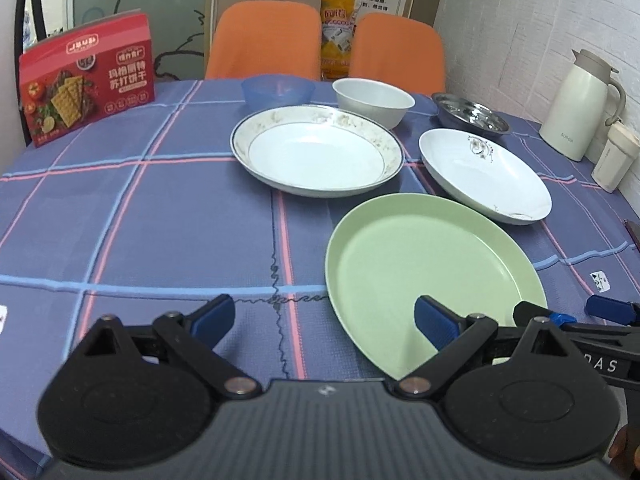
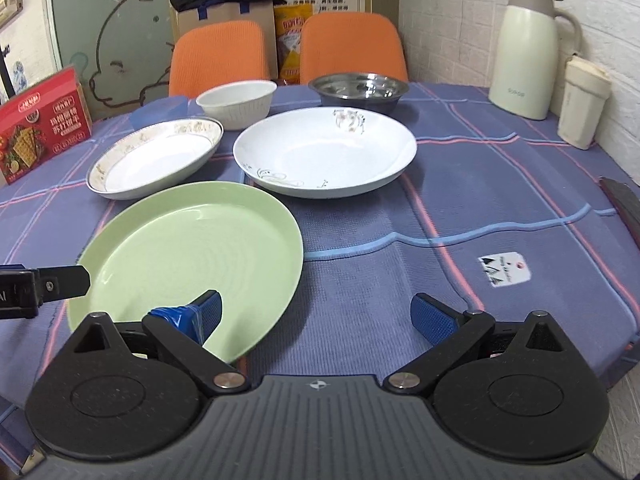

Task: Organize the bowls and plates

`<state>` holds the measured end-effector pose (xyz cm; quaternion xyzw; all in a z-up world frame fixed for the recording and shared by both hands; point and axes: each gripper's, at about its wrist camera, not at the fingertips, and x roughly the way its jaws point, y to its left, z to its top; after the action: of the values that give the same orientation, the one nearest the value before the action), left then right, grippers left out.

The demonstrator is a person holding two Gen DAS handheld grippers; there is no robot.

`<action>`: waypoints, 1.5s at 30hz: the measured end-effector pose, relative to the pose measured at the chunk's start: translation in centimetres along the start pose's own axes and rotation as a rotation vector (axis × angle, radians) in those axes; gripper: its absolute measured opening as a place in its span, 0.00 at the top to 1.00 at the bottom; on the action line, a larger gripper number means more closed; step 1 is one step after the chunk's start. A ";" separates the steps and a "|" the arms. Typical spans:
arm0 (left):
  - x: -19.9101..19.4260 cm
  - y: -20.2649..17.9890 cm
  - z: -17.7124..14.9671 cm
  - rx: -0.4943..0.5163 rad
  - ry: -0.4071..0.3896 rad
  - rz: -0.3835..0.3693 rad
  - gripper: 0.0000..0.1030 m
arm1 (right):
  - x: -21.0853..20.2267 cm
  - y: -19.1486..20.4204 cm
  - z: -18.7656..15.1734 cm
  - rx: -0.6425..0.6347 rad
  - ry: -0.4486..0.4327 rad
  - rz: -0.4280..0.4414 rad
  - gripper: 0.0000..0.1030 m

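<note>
Both grippers gape empty: green plate [image 2: 188,252] sits just ahead-left of the right gripper [image 2: 316,318], ahead-right of the left gripper [image 1: 324,320], roughly equidistant.

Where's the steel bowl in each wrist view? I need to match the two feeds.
Left wrist: steel bowl upper right, behind the flower-print white plate.
Right wrist: steel bowl top centre, behind that same plate.
Shared landmark: cream thermos jug to its right by the wall.
</note>
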<state>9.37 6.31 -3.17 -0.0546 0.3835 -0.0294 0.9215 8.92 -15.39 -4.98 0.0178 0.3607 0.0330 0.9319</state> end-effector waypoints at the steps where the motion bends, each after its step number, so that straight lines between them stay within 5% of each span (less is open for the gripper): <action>1: 0.6 -0.1 0.3 0.004 0.013 0.001 0.07 | 0.5 0.0 0.2 -0.001 0.011 0.001 0.14; 10: 3.5 0.2 1.4 0.025 0.029 -0.033 0.07 | 2.3 0.9 1.0 -0.037 0.041 0.044 0.14; 17: 4.0 0.3 1.1 0.070 0.026 -0.065 0.08 | 1.8 0.4 -0.5 -0.076 -0.071 0.085 0.12; 20: 4.3 0.2 1.3 0.086 0.027 -0.073 0.08 | 2.2 0.8 0.5 -0.081 -0.023 0.083 0.13; 30: 4.4 -0.1 1.3 0.145 0.016 -0.083 0.24 | 2.5 2.2 0.2 -0.135 -0.055 0.150 0.13; 35: 4.2 -0.9 1.1 0.167 0.023 -0.099 0.24 | 2.1 2.3 0.0 -0.148 -0.042 0.167 0.13; 40: 4.0 -1.5 0.9 0.144 0.024 -0.098 0.33 | 2.2 2.6 -0.2 -0.140 -0.060 0.163 0.13; 42: 3.7 -2.0 0.6 0.140 0.021 -0.123 0.55 | 2.1 2.7 -0.5 -0.137 -0.074 0.159 0.13; 45: 3.5 -2.3 0.5 0.123 0.017 -0.118 0.59 | 1.8 2.9 -0.8 -0.116 -0.090 0.134 0.15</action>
<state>12.14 3.73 -5.00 -0.0203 0.3850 -0.1076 0.9164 9.57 -12.35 -6.66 -0.0107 0.3137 0.1151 0.9425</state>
